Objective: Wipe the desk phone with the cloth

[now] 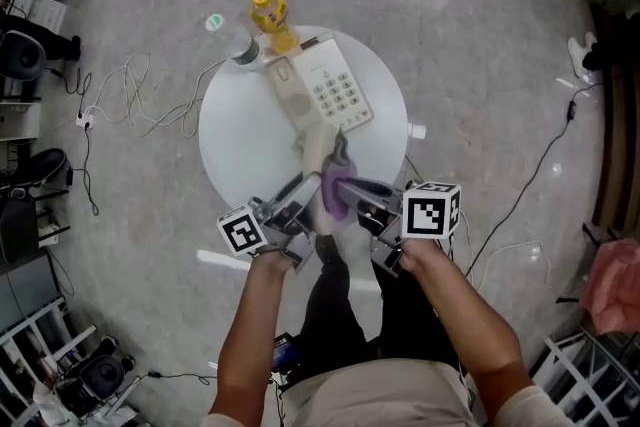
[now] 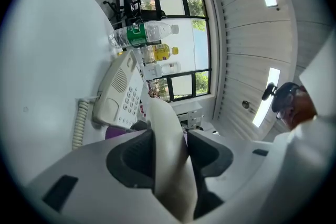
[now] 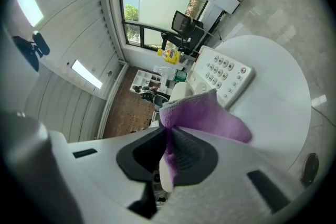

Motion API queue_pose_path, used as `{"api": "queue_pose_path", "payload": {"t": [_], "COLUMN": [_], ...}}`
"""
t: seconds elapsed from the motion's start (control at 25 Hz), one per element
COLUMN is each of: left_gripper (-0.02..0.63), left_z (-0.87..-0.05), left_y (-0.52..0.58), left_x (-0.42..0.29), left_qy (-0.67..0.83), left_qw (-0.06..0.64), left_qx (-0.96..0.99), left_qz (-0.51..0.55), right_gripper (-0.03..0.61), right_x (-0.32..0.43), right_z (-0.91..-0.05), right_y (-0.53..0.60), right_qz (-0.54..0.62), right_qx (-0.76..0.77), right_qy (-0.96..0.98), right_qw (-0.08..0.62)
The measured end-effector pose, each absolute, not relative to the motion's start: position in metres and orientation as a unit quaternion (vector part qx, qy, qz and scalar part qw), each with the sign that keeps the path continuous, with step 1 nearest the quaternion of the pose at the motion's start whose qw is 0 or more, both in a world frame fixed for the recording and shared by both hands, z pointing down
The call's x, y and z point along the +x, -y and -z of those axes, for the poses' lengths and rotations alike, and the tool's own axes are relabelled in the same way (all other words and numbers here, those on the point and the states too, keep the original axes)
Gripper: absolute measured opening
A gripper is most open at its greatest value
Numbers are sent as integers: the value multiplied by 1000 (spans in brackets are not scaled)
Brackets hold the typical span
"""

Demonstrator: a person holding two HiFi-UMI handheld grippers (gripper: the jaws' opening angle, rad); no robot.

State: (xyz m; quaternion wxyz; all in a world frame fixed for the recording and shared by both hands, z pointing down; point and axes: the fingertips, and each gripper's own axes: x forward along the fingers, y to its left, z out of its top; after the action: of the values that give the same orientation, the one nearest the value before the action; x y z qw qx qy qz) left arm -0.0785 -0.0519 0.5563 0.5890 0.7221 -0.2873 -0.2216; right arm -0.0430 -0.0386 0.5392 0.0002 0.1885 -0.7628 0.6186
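The cream desk phone base lies on the round white table, keypad up. Its handset is lifted off the base and my left gripper is shut on it; in the left gripper view the handset fills the gap between the jaws, with the base and coiled cord beyond. My right gripper is shut on the purple cloth, which lies against the handset. In the right gripper view the cloth bunches out of the jaws, with the keypad behind.
A yellow bottle and a clear bottle with a green cap stand at the table's far edge beside the phone. Cables trail on the floor to the left. The person's legs are at the table's near edge.
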Motion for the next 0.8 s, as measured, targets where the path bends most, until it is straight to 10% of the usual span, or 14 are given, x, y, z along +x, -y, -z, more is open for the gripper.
{"api": "queue_pose_path", "payload": {"t": [0.8], "left_gripper": [199], "left_z": [-570], "left_y": [74], "left_x": [-81], "left_qy": [275], "left_qw": [586], "left_qx": [736], "left_qz": [198], "right_gripper": [26], "right_x": [-54], "right_z": [-557], "right_y": [60], "right_qz": [-625], "right_qx": [185], "right_qy": [759], "right_qw": [14]}}
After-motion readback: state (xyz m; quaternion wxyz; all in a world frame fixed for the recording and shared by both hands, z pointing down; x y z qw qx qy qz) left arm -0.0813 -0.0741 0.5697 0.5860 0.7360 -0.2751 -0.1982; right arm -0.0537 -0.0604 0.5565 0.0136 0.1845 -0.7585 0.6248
